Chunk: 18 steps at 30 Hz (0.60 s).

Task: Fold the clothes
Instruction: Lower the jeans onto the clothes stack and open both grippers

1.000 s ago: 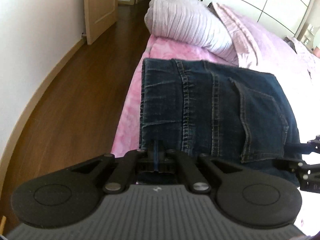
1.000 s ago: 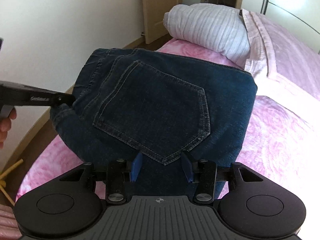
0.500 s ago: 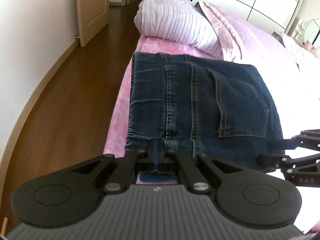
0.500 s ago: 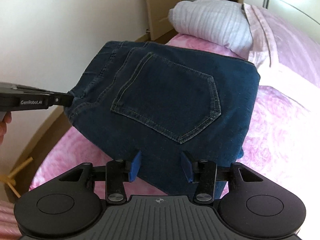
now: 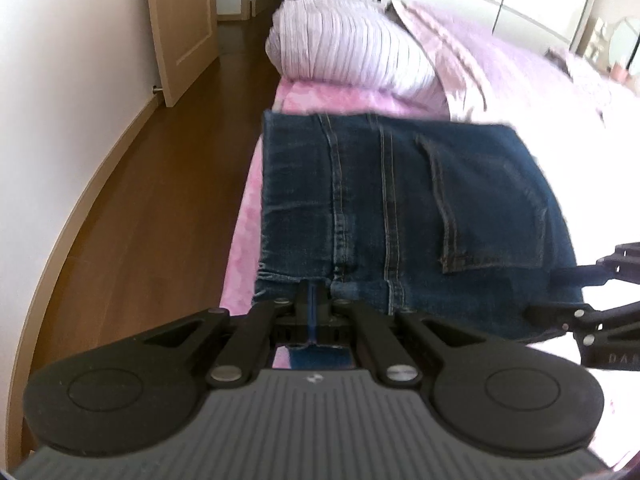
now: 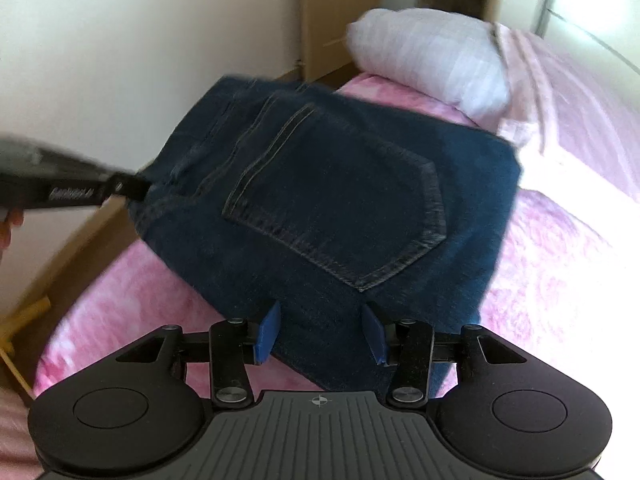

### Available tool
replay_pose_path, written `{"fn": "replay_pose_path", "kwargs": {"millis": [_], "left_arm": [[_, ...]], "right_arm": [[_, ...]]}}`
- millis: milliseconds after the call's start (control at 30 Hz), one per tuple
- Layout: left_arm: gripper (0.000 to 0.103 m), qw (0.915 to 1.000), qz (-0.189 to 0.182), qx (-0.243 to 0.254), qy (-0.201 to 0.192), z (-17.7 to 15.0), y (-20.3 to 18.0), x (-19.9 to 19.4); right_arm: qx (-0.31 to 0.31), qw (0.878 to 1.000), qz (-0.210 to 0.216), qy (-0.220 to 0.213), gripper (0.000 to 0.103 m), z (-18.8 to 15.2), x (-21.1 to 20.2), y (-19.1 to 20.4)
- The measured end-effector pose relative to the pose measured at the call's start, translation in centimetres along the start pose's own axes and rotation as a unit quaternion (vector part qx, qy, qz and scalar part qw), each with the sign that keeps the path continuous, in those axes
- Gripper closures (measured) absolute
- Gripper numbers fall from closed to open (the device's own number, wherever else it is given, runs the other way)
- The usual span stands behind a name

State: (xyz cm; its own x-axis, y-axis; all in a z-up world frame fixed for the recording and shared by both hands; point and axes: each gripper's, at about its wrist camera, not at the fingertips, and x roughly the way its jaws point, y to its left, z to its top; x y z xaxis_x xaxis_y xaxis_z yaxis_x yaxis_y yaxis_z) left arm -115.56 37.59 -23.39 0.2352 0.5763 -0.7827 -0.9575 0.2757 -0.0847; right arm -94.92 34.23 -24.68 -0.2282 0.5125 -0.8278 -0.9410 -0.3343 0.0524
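Folded dark blue jeans (image 5: 400,208) lie on the pink bed sheet (image 5: 248,216), back pocket up. My left gripper (image 5: 313,300) is shut on the jeans' near left edge. In the right wrist view the jeans (image 6: 340,208) fill the middle, and my right gripper (image 6: 320,332) is open, its blue pads on either side of the jeans' near edge, which lies between them. The left gripper (image 6: 120,190) shows there at the jeans' left corner. The right gripper (image 5: 568,292) shows in the left wrist view at the jeans' right corner.
A striped white pillow (image 5: 352,52) and a lilac blanket (image 5: 512,68) lie beyond the jeans. The bed edge drops to a wooden floor (image 5: 152,200) on the left, with a wall and an open door (image 5: 180,28). A yellow stick (image 6: 20,320) lies on the floor.
The jeans have been lowered and carried forward, from hanging in the air to lying on the bed. Both grippers moved with them.
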Motion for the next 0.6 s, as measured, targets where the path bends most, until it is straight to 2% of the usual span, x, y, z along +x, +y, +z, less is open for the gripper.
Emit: {"fn": "replay_pose_path", "kwargs": {"millis": [167, 233, 400, 533, 600], "left_arm": [[0.103, 0.9994, -0.005, -0.02, -0.028, 3.0, 1.6, -2.4], [0.103, 0.9988, -0.017, -0.025, -0.038, 4.7, 2.2, -2.2], [0.103, 0.9976, -0.036, -0.015, -0.057, 8.9, 2.4, 1.5], [0.103, 0.9971, -0.047, -0.02, -0.057, 10.2, 2.0, 5.0], [0.103, 0.9981, -0.046, -0.022, -0.036, 9.9, 2.2, 7.1]], "right_arm": [[0.09, 0.995, -0.012, -0.031, 0.055, 1.5, -2.4, -4.2], [0.115, 0.992, -0.021, -0.039, 0.055, 2.3, -2.6, -5.8], [0.137, 0.987, -0.05, -0.065, 0.055, 5.9, -0.3, -8.4], [0.14, 0.984, -0.077, -0.077, 0.055, 8.0, 2.0, -10.8], [0.145, 0.987, -0.066, -0.033, 0.055, 7.8, 4.4, -11.9]]}}
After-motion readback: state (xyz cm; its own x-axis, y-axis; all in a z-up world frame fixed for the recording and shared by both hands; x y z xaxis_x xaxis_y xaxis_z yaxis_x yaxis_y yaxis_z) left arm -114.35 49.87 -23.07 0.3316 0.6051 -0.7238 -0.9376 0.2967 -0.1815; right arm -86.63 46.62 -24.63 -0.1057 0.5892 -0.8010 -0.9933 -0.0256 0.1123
